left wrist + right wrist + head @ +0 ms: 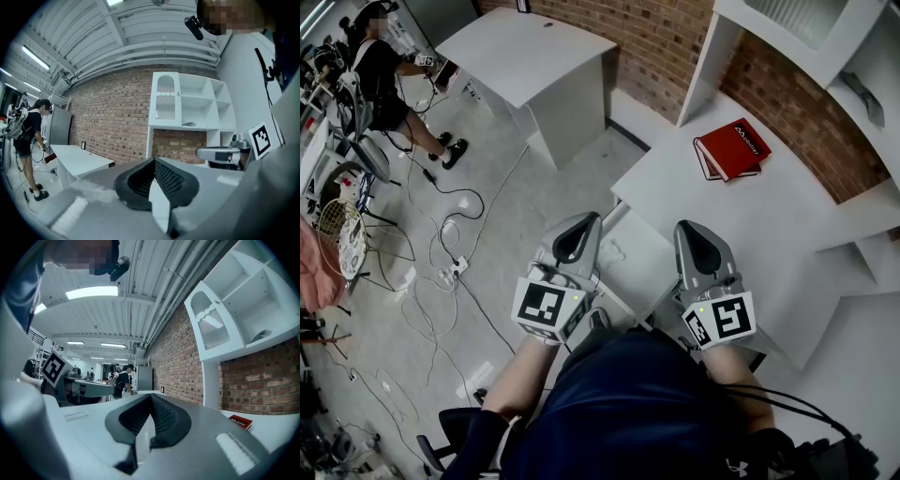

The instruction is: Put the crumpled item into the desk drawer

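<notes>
1. The left gripper (580, 228) and the right gripper (693, 236) are both held level and close to the body, over the near edge of the white counter (811, 234). On each, the jaws are closed tip to tip with nothing between them.
2. No view shows the crumpled item. The only thing lying on the counter is a red hardback book (732, 148), well apart from both grippers. The first job is probably to find the item, so look round before reaching.
3. A flat white panel (630, 251) sits below the counter's edge, between the two grippers. It may be the drawer, but I cannot tell, nor whether it is open.
4. Before approaching the item, spread the jaws of the picking gripper wide, since closed tips would only push it away.
5. A crumpled thing is likely to be light and springy. Close on its bulk, not on a loose corner, and do so gently.
6. Use one gripper for the drawer and the other for the item, and let go only when the item is well inside.
</notes>
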`<state>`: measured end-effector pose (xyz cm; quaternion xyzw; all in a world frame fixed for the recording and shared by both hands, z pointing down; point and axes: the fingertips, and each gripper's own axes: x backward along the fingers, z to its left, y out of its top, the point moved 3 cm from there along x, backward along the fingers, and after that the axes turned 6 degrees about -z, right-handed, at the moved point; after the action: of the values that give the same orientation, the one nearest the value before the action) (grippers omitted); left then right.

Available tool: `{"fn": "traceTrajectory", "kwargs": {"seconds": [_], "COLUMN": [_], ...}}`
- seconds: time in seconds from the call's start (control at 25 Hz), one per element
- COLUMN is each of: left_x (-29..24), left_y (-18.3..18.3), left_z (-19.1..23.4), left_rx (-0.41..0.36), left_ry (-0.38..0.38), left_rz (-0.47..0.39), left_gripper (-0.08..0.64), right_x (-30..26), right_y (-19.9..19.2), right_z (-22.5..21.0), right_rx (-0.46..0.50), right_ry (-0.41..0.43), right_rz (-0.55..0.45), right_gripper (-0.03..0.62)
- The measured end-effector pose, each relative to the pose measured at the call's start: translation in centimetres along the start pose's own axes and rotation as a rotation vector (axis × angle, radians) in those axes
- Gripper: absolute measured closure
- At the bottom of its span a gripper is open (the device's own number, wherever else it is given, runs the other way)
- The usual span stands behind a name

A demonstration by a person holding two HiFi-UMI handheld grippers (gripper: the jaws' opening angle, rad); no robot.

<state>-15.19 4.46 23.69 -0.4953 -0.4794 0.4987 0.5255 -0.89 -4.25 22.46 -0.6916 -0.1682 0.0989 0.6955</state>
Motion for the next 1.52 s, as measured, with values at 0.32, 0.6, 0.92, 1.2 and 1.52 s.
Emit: {"fn": "traceTrajectory", "kwargs": {"seconds": [0.32,0.6,0.92,1.2,1.52], "left_x": [-0.2,-0.4,-0.9,-1.0,-1.3], "left_y": [-0.6,-1.0,-1.3,-1.4,-1.4], "left_z": [0.4,0.6,0.6,0.6,0.6], "left_rx": [0.011,0.014,0.015,0.013,0.012], "left_ry": [0.009,0.011,0.007,0.005,0.0], "left_rz": [0.011,0.02,0.032,0.036,0.045], "left_gripper": [0.557,0.557,0.558,0.557,0.557], "right_x": [-0.4,-0.7,-0.9,-0.9,-1.1], "right_y": [-0.4,-0.8,-1.2,-1.3,-1.3], "right_z": [-0.1,-0.2,-0.7,-0.7,-0.7], "right_rx": [-0.007,-0.019,-0.029,-0.036,-0.039], "right_ry": [0.005,0.008,0.007,0.009,0.012], "right_rz": [0.008,0.016,0.017,0.019,0.022], "right_gripper": [0.591,0.591,0.591,0.591,0.591]}}
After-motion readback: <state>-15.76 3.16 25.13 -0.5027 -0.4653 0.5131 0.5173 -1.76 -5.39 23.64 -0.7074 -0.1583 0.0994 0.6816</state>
